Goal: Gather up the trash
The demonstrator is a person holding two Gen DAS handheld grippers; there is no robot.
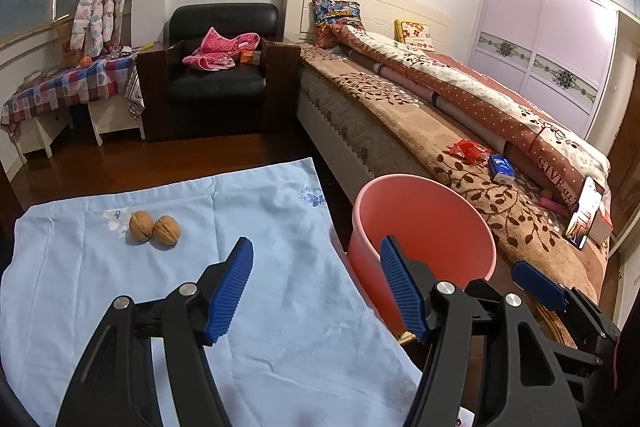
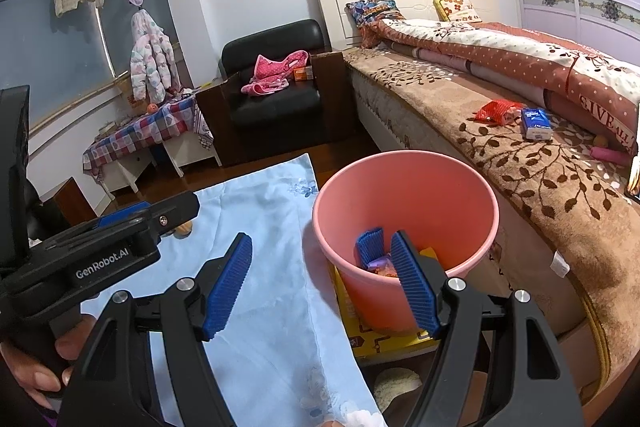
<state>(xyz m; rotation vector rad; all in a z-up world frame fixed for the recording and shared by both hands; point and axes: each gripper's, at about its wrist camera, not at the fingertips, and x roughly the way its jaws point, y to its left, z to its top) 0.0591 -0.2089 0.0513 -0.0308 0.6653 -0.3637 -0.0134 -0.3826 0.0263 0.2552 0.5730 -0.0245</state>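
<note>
Two walnuts (image 1: 154,227) lie side by side on a light blue cloth (image 1: 200,267). A pink bucket (image 1: 424,239) stands to the right of the cloth, by the bed. In the right wrist view the bucket (image 2: 408,203) holds a blue ribbed piece (image 2: 370,243) and some wrappers (image 2: 382,265). My left gripper (image 1: 316,287) is open and empty, above the cloth's right part, near the bucket. My right gripper (image 2: 320,283) is open and empty, at the bucket's near left rim. The walnuts are mostly hidden behind the left gripper body (image 2: 100,247) in the right wrist view.
A bed (image 1: 460,147) runs along the right with a red wrapper (image 1: 468,150), a blue tissue pack (image 1: 501,167) and a phone (image 1: 586,211) on it. A yellow box (image 2: 384,339) lies under the bucket. A black armchair (image 1: 220,67) and a checkered table (image 1: 72,83) stand behind.
</note>
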